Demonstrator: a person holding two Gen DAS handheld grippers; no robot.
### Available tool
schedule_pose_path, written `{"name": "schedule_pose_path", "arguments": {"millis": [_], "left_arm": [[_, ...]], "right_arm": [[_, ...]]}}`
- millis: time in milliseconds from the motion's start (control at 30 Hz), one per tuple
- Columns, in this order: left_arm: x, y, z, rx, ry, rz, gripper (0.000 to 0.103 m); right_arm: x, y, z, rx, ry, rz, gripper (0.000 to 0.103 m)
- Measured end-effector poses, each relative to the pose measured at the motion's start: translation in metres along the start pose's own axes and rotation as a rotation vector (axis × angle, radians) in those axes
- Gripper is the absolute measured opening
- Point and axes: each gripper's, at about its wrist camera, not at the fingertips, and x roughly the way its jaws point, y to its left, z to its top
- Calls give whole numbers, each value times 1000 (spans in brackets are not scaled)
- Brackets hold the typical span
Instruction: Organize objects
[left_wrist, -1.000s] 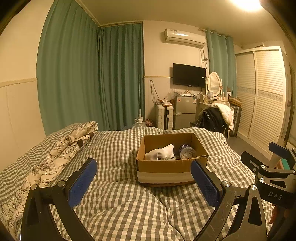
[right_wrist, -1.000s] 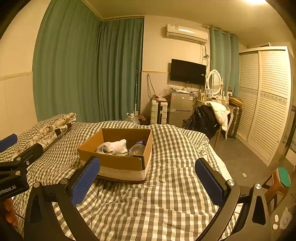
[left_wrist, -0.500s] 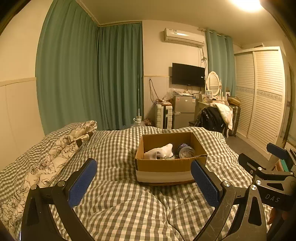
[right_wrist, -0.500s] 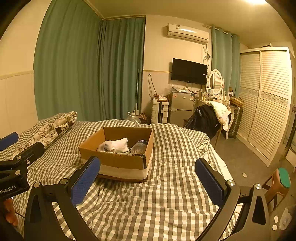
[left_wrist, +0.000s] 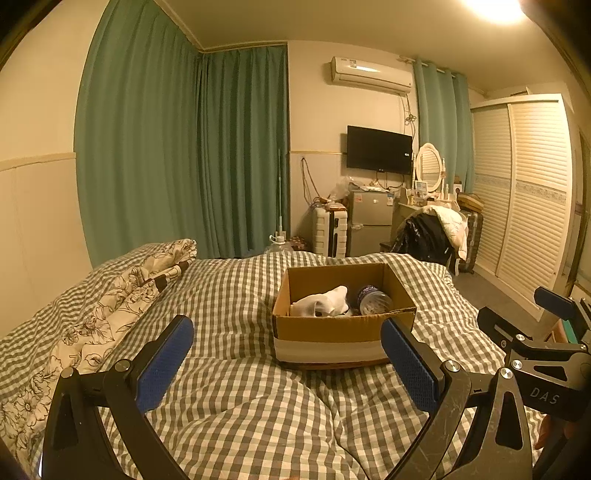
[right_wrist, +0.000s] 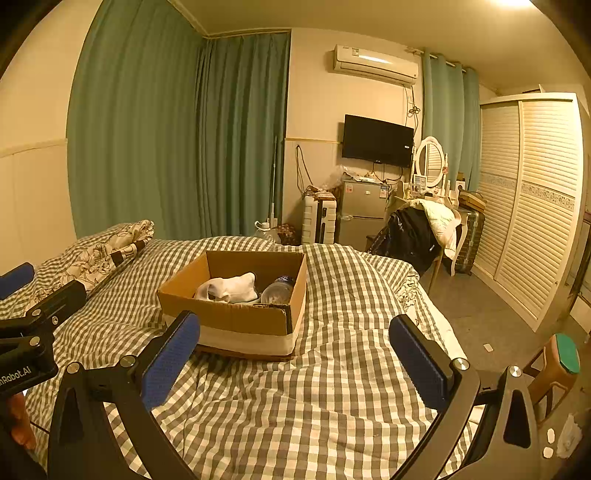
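An open cardboard box (left_wrist: 343, 332) (right_wrist: 236, 314) stands on the checked bed cover. Inside lie a white sock or cloth (left_wrist: 321, 301) (right_wrist: 229, 288) and a clear plastic bottle (left_wrist: 373, 301) (right_wrist: 277, 290) on its side. My left gripper (left_wrist: 286, 354) is open and empty, held above the cover just short of the box. My right gripper (right_wrist: 293, 352) is open and empty, in front of the box and a little to its right. Each gripper shows at the edge of the other's view.
A floral quilt (left_wrist: 110, 295) lies along the bed's left side. The bed's right edge drops to the floor by a wooden stool (right_wrist: 554, 369). A chair with clothes (right_wrist: 417, 232), a small fridge (right_wrist: 360, 214) and a wardrobe (right_wrist: 535, 203) stand beyond.
Both views have shifted only slightly; the box sits a touch closer in both views. Both grippers stay open and empty.
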Motion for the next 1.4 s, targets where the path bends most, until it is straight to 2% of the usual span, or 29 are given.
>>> {"name": "schedule_pose_path", "arguments": {"millis": [1400], "left_arm": [[2, 1, -4, -2, 18, -1, 103]], "right_arm": [[4, 3, -4, -15, 21, 13, 103]]}}
